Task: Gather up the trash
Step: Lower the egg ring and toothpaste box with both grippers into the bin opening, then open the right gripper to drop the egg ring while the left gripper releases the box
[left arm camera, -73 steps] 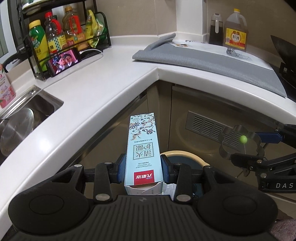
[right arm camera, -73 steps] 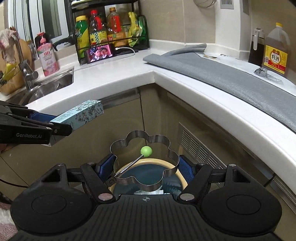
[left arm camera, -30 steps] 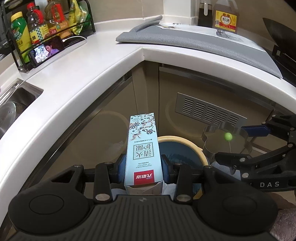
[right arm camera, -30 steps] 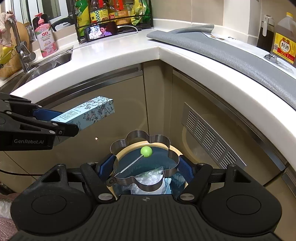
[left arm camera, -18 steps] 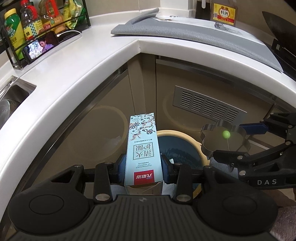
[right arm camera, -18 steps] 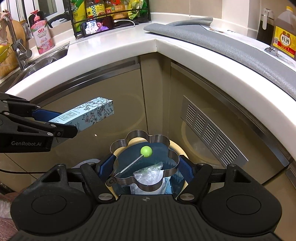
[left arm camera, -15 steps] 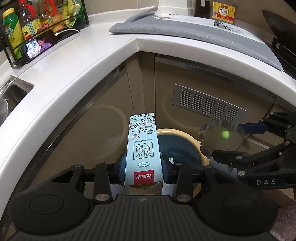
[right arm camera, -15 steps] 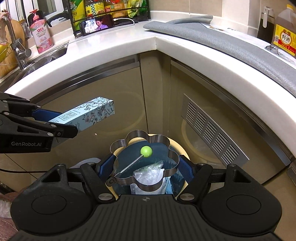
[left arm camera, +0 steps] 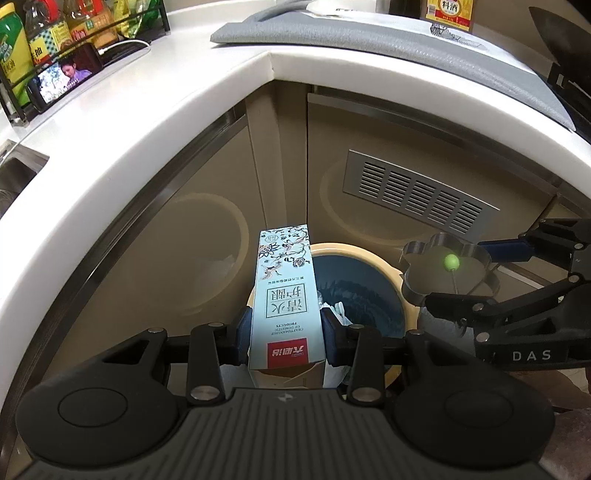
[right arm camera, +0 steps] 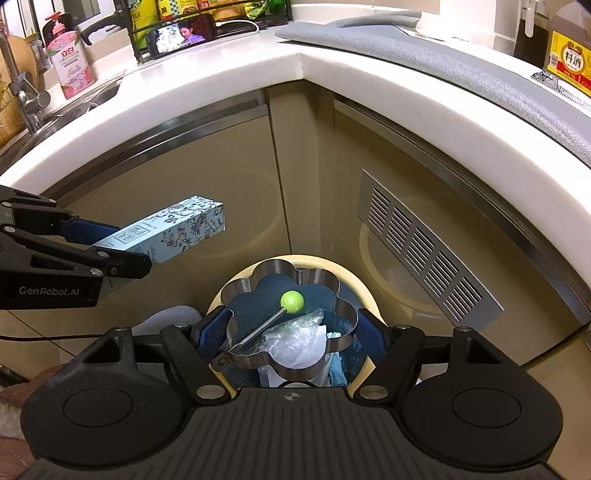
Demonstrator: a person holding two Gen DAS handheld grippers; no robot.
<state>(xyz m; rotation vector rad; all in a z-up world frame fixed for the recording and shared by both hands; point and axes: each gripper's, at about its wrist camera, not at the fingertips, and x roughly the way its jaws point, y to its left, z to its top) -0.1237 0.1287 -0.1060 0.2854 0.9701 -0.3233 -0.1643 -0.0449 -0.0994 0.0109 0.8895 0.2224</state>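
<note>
A light-blue floral carton is clamped between the pads of my left gripper. It sticks forward over the near left rim of a round beige bin with a dark blue liner. The right wrist view shows that carton hanging left of the bin. My right gripper is shut on a flower-shaped metal ring that has a green ball on a wire. The ring hangs right over the bin's mouth, and crumpled plastic lies inside.
The bin stands on the floor in the corner of beige cabinets, under a curved white countertop. A metal vent is in the right cabinet door. On the counter are a grey mat, a phone and a bottle rack.
Both grippers have sunk below the counter edge towards the bin, which now fills more of each view. The carton and the metal ring stay gripped as before.
</note>
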